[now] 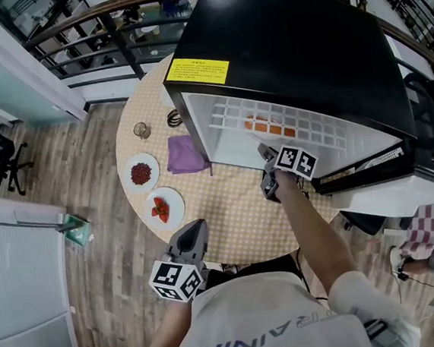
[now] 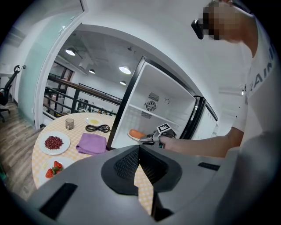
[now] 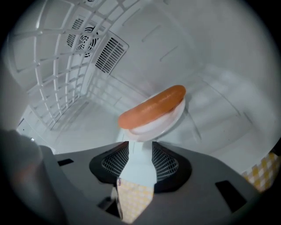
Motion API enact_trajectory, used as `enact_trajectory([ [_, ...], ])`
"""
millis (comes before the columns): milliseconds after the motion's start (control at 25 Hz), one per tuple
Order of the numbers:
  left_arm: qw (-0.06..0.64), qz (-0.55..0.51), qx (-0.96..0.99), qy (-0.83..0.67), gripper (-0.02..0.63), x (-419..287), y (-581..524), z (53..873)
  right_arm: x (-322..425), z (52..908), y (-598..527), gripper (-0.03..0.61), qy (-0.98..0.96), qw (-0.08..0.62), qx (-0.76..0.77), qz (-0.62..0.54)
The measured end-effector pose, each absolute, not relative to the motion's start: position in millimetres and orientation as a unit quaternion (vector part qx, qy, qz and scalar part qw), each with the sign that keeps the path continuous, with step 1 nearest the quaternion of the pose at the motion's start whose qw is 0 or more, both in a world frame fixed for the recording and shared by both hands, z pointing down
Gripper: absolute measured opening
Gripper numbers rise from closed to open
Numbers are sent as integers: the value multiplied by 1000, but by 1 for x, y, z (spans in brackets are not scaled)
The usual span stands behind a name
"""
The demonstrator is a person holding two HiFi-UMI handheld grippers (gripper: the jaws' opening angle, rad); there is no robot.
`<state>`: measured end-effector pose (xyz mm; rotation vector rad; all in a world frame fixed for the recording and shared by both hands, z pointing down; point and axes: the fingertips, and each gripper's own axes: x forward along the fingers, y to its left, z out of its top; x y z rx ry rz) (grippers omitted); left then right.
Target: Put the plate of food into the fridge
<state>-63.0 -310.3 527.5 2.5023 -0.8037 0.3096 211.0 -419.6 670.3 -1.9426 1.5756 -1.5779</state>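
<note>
The plate of food (image 3: 163,122), bearing a sausage (image 3: 151,107), lies inside the open fridge (image 1: 289,47) on its floor, where the task wants it. It sits at 12 o'clock off the right gripper (image 3: 139,147), whose jaws are released and clear of the rim, so the plate rests unaided. The left gripper (image 1: 194,228), clenched on nothing, hangs at the table's (image 1: 228,206) 7 o'clock edge, out of the doorway.

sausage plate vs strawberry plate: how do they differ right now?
Place: the sausage plate sits inside the fridge, under the wire shelf; the strawberry plate is on the table.
Food: the sausage plate bears one long orange sausage; the strawberry plate bears several red pieces.
Gripper: the right gripper stands open just before the sausage plate; none is at the strawberry plate.
Both are white and round.
</note>
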Motion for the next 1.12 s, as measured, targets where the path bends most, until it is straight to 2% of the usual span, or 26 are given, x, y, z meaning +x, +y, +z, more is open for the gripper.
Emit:
enact_trajectory([
  [160,245,111,919,-289,9,-61,-308,527,203,665,-409,169,539,88,-644,-535],
  [200,244,110,920,-287,9,-61,-308,527,201,660,-405,149,545,92,-643,-531],
  [280,243,107,921,-284,9,-60,-308,526,196,644,-397,59,567,110,-639,-508],
  [360,242,105,924,-278,9,-59,-309,524,190,624,-388,22,595,145,-626,-482],
  [520,236,99,930,-265,8,-56,-308,519,180,594,-370,21,634,172,-612,-440],
  [880,207,80,947,-231,8,-43,-310,497,158,535,-321,20,698,74,-641,-311],
  [1120,172,61,960,-211,9,-26,-314,468,145,499,-284,20,719,33,-648,-251],
])
